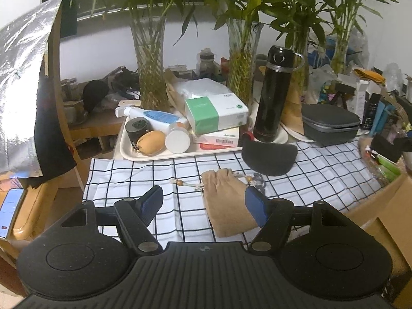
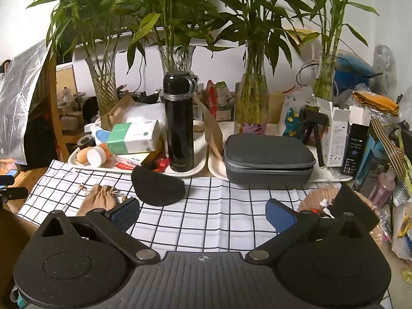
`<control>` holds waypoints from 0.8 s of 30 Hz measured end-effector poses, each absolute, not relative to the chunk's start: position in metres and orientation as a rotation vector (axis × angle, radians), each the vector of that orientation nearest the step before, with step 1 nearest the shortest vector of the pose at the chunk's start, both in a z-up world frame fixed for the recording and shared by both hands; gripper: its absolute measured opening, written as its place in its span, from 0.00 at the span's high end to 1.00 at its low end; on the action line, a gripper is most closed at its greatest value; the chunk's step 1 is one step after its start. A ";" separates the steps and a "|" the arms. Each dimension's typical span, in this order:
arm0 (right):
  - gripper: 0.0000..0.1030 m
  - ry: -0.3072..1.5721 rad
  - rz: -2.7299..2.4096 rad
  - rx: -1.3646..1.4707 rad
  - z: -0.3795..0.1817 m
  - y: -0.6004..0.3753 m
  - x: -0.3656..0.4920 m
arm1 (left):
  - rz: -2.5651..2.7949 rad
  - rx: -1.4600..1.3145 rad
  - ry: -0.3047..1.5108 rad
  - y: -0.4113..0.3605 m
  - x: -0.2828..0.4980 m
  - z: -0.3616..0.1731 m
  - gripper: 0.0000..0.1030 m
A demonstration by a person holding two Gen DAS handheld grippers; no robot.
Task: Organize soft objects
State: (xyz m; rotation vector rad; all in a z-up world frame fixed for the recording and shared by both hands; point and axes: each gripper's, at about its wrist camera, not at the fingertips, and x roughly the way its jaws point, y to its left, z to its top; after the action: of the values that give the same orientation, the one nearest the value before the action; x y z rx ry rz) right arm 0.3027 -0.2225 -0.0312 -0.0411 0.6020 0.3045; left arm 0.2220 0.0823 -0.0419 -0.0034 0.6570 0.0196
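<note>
A tan drawstring pouch [image 1: 228,200] lies on the white checked cloth [image 1: 144,180]; it also shows in the right wrist view [image 2: 99,199]. My left gripper [image 1: 206,206] is open, its jaws standing either side of the pouch's near half, the right finger [image 1: 255,208] over its edge. A dark half-round soft pad [image 1: 269,157] lies behind the pouch; it also shows in the right wrist view [image 2: 158,186]. My right gripper [image 2: 203,213] is open and empty above the cloth [image 2: 219,211], right of the pouch and in front of the pad.
A cream tray [image 1: 128,152] behind the cloth holds a small tan pouch [image 1: 152,141], bottles and tissue packs. A black flask [image 1: 273,95], a grey zip case [image 1: 331,125] and glass vases of bamboo [image 1: 150,59] stand at the back. Clutter lines the right edge.
</note>
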 end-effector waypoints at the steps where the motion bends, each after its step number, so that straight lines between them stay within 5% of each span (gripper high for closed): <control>1: 0.00 0.604 0.306 -0.046 -0.032 -0.222 0.305 | 0.017 -0.004 0.659 0.083 0.225 -0.043 0.32; 24: 0.00 0.646 0.326 -0.104 -0.052 -0.219 0.362 | -0.159 -0.066 0.783 0.102 0.305 -0.092 0.33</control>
State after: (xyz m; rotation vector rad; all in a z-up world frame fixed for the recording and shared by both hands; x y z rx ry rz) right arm 0.3617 -0.2191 -0.0515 -0.1039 0.6459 0.3260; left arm 0.3055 0.1020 -0.0920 -0.0659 0.7830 -0.1592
